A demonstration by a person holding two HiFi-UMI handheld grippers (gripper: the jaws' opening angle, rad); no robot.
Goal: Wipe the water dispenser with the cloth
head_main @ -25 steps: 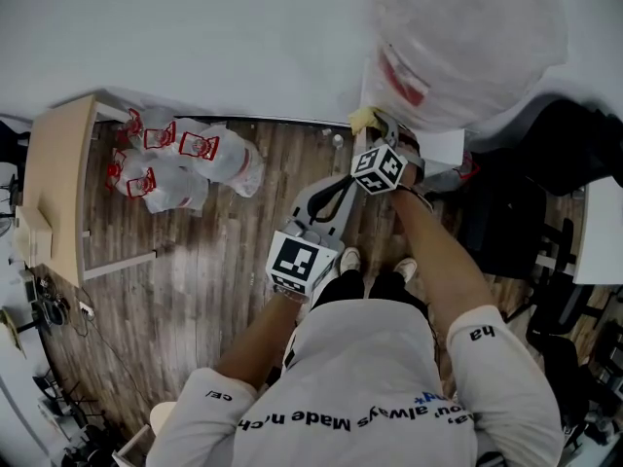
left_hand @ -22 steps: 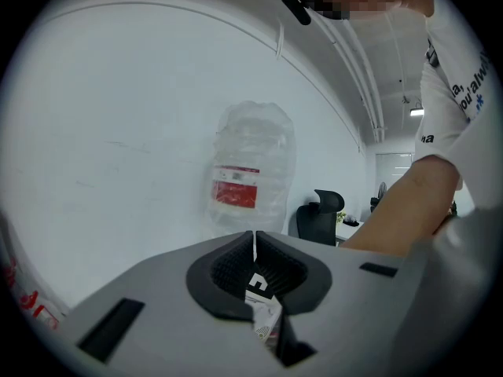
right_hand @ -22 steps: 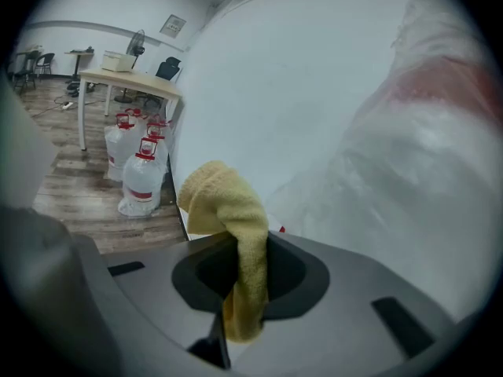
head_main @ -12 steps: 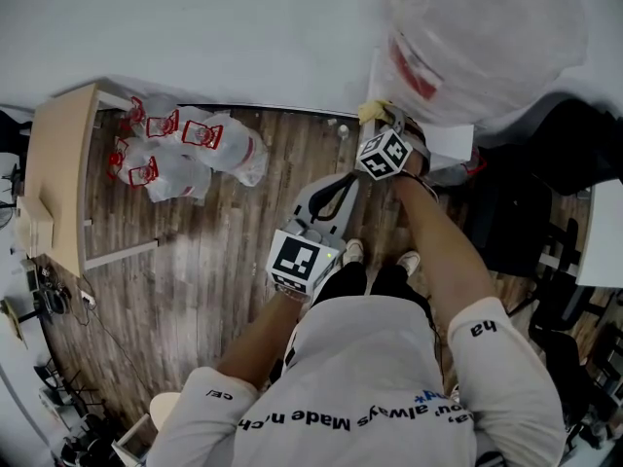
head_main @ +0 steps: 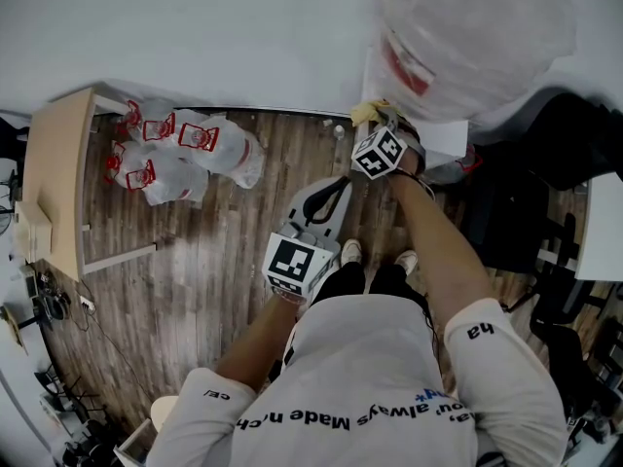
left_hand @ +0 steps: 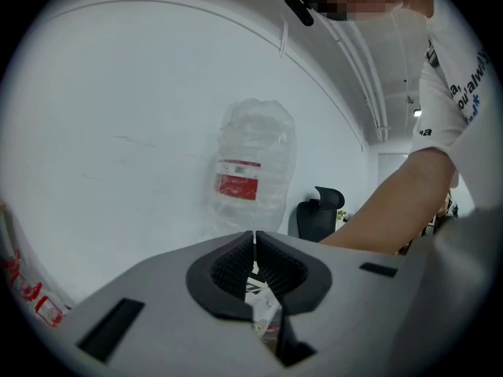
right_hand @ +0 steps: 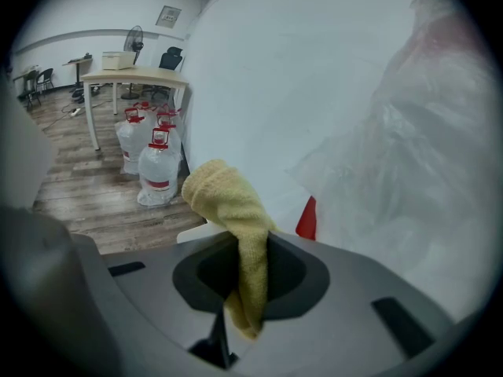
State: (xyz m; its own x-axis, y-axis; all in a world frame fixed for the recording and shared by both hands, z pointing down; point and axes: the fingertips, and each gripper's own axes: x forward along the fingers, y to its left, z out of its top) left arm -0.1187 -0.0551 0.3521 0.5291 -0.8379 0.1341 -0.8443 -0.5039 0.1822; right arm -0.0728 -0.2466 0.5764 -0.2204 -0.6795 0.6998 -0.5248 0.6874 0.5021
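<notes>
A person stands over a wooden floor, seen from above, with a gripper in each hand. The right gripper (head_main: 383,125) has its jaws clamped on a yellow cloth (right_hand: 228,203). A soft wad of the cloth sticks out past the jaw tips and a short tail hangs behind them. Just ahead of these jaws is the white water dispenser (head_main: 440,144). Its large bottle (head_main: 467,37), wrapped in clear plastic, rises above and to the right of the tips. The cloth looks to be at, or nearly at, the dispenser where bottle meets body; contact cannot be confirmed.

The left gripper (left_hand: 254,250) has its jaws closed together on nothing. It is held low, well back from the dispenser, with the bottle far beyond its tips.

Judged from here, the wipe goes best with a firm clamp, so the cloth does not slip out. Only the protruding wad should press on the surface, not the hard jaw tips. Slow, overlapping strokes should avoid snagging the loose plastic wrap.

The bottle carries a red and white label (left_hand: 237,179); its print is too small to read. Spare bottles (right_hand: 153,159) with red labels stand on the floor beside a table (right_hand: 134,75), far beyond the right jaws. The person's shirt (head_main: 370,377) shows the words "always Made", seen upside down.
</notes>
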